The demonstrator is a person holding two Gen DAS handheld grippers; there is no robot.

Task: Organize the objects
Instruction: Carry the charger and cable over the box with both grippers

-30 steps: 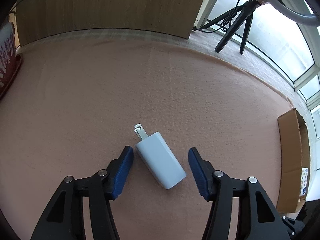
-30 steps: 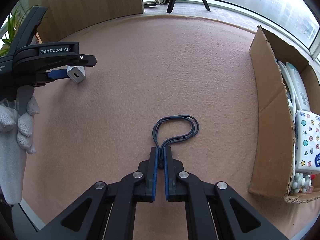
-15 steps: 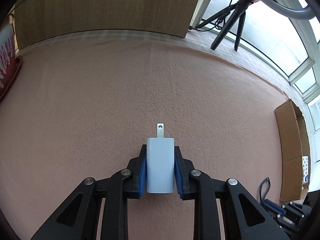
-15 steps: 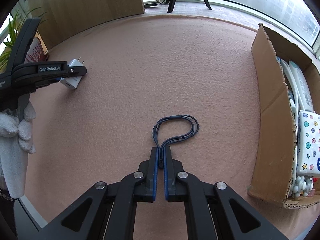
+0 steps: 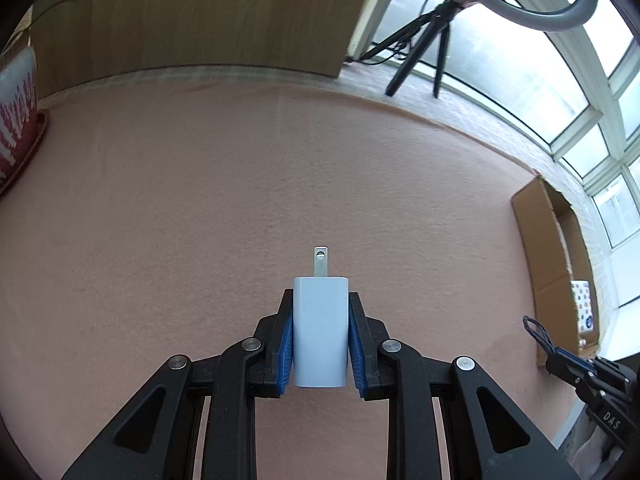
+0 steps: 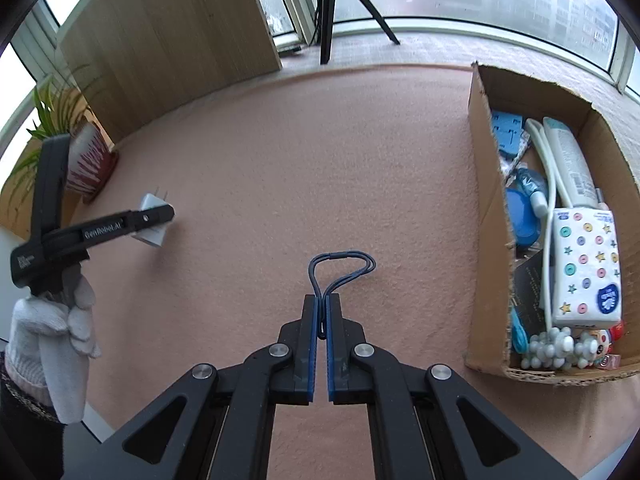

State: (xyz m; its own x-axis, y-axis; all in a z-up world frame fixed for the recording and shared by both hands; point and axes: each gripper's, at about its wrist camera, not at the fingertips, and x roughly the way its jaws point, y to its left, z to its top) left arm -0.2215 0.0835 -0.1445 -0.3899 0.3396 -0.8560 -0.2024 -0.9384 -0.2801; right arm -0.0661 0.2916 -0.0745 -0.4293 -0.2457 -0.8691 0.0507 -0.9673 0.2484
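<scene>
My left gripper (image 5: 320,300) is shut on a white plug charger (image 5: 320,330), prongs pointing forward, held above the pink carpet; it also shows in the right wrist view (image 6: 154,222), lifted off the floor. My right gripper (image 6: 322,304) is shut on a dark blue hair-tie loop (image 6: 342,268), which sticks out ahead of the fingertips over the carpet. In the left wrist view the right gripper (image 5: 560,360) and the loop (image 5: 538,334) sit at the far right. An open cardboard box (image 6: 484,208) stands to the right of the right gripper.
The box holds a tissue pack (image 6: 586,266), tubes, a blue lid and small toys. A potted plant (image 6: 86,156) stands at the left by a wooden panel (image 6: 172,44). A tripod (image 5: 424,48) stands by the windows.
My left gripper closed on the charger, which turned straight between the fingers, and lifted it off the carpet. My right gripper kept its hold on the loop and rose slightly.
</scene>
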